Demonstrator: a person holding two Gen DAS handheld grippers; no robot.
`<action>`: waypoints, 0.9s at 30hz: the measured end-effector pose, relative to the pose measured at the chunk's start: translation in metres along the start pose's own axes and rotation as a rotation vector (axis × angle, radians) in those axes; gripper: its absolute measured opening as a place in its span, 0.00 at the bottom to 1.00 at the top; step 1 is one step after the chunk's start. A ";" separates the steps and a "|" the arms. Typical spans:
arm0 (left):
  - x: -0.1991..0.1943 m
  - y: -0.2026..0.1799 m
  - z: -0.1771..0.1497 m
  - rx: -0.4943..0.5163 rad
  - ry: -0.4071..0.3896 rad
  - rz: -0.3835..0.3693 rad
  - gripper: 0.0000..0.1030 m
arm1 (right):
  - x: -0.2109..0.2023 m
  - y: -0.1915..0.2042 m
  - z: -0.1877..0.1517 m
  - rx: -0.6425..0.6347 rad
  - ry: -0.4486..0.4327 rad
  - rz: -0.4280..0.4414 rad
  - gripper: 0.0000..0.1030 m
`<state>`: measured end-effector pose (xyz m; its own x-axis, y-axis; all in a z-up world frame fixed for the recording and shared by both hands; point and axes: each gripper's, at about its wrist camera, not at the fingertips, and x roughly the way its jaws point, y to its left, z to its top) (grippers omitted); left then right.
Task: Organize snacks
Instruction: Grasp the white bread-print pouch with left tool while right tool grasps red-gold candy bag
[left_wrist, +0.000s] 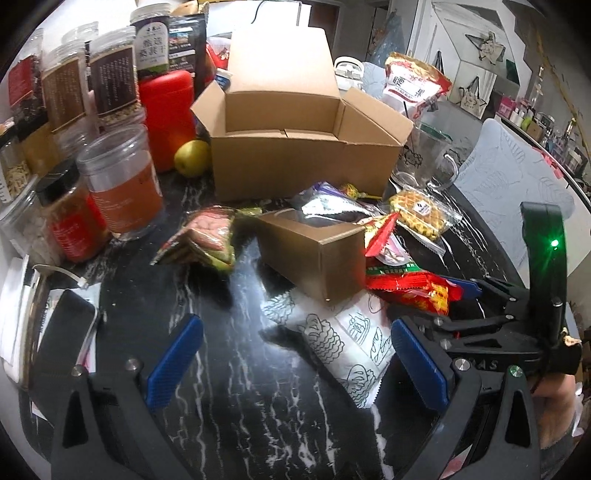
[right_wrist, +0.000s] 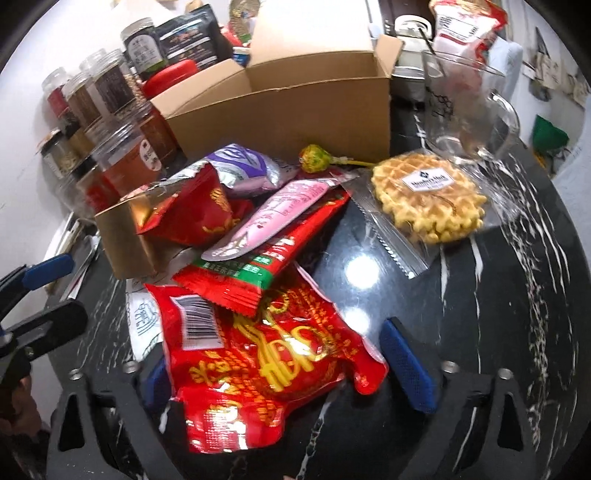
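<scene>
An open cardboard box (left_wrist: 295, 162) stands at the back of the black marble table (left_wrist: 229, 406); it also shows in the right wrist view (right_wrist: 288, 118). In front lie snacks: a small gold box (left_wrist: 314, 251), a white printed packet (left_wrist: 347, 339), a waffle (right_wrist: 428, 199), a lollipop (right_wrist: 312, 158), a purple packet (right_wrist: 240, 170) and red packets. My left gripper (left_wrist: 295, 362) is open, its jaws on either side of the white packet. My right gripper (right_wrist: 284, 369) is open, its jaws on either side of a big red packet (right_wrist: 266, 362).
Jars (left_wrist: 122, 177) and a red canister (left_wrist: 168, 118) crowd the left side, with a green fruit (left_wrist: 192, 158) beside the box. A glass mug (right_wrist: 465, 110) stands right of the box. A phone (left_wrist: 62, 339) lies at the left edge.
</scene>
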<state>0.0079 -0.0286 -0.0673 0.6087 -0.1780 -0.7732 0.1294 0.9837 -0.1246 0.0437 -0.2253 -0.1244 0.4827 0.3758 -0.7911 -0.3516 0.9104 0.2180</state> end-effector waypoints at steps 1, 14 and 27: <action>0.002 -0.001 0.000 -0.001 0.007 -0.002 1.00 | -0.003 0.000 0.001 -0.001 0.000 -0.002 0.81; 0.019 -0.006 -0.001 -0.020 0.054 -0.014 1.00 | -0.008 0.012 -0.010 -0.083 -0.044 -0.115 0.68; 0.022 0.002 -0.007 -0.029 0.064 -0.014 1.00 | -0.016 0.023 -0.031 -0.008 -0.053 -0.047 0.65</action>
<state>0.0163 -0.0299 -0.0886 0.5557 -0.1906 -0.8092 0.1138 0.9816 -0.1531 0.0032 -0.2154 -0.1245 0.5408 0.3413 -0.7688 -0.3338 0.9260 0.1764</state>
